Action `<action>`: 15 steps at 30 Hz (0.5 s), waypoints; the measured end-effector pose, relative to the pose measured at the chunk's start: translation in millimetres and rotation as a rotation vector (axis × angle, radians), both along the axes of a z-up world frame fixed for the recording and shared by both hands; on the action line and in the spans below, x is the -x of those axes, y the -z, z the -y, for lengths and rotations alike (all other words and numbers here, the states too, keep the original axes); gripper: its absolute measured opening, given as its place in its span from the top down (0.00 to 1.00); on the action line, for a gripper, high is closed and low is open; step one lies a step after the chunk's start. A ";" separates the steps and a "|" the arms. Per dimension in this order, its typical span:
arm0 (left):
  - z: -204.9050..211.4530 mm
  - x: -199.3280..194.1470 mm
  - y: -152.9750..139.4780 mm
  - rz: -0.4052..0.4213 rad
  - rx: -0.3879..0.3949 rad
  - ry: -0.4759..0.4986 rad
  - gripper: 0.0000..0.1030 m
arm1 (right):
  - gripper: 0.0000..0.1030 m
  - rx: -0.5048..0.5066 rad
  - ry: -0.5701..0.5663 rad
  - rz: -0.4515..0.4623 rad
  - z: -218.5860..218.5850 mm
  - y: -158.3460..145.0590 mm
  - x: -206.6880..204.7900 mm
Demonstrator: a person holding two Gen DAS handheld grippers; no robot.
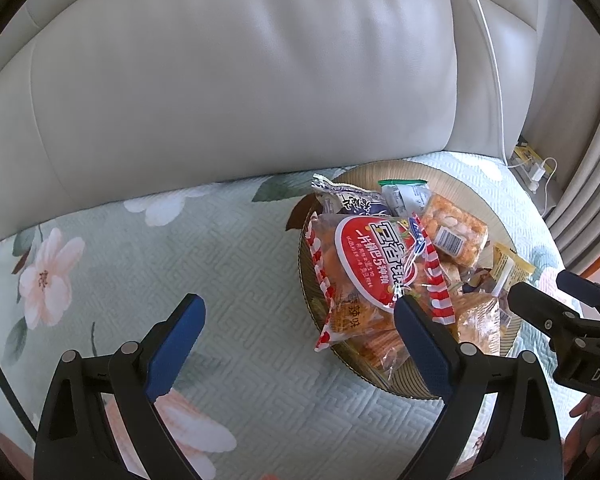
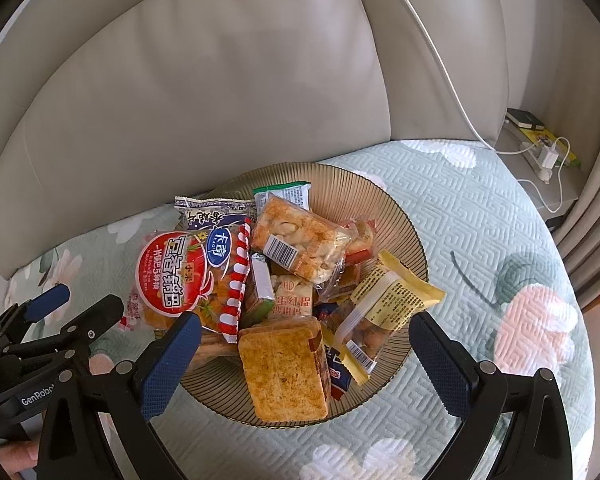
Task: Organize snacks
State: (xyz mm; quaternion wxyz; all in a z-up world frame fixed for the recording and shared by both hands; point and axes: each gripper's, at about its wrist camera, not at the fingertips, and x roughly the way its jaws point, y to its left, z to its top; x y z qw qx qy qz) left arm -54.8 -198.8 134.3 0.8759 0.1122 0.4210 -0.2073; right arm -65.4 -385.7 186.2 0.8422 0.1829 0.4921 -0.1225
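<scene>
snacks heaped on the plate (image 2: 396,208), mid-frame on the sofa cover

left gripper (image 1: 296,322) and right gripper (image 2: 306,346) both gape wide, holding nothing (likely poised to pick); red packet (image 2: 172,276) overhangs the plate's left rim.

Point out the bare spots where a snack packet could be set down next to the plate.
Free: the floral quilted seat cover between the ribbed brown glass plate and the grey leather backrest, and the cover right of the plate. Inside the plate only the far rim is bare; the red round-label packet overhangs its left edge.
</scene>
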 end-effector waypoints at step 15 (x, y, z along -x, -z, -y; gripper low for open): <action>1.7 2.5 3.4 0.004 -0.027 0.005 0.07 | 0.00 0.003 -0.006 -0.008 -0.6 1.8 -1.6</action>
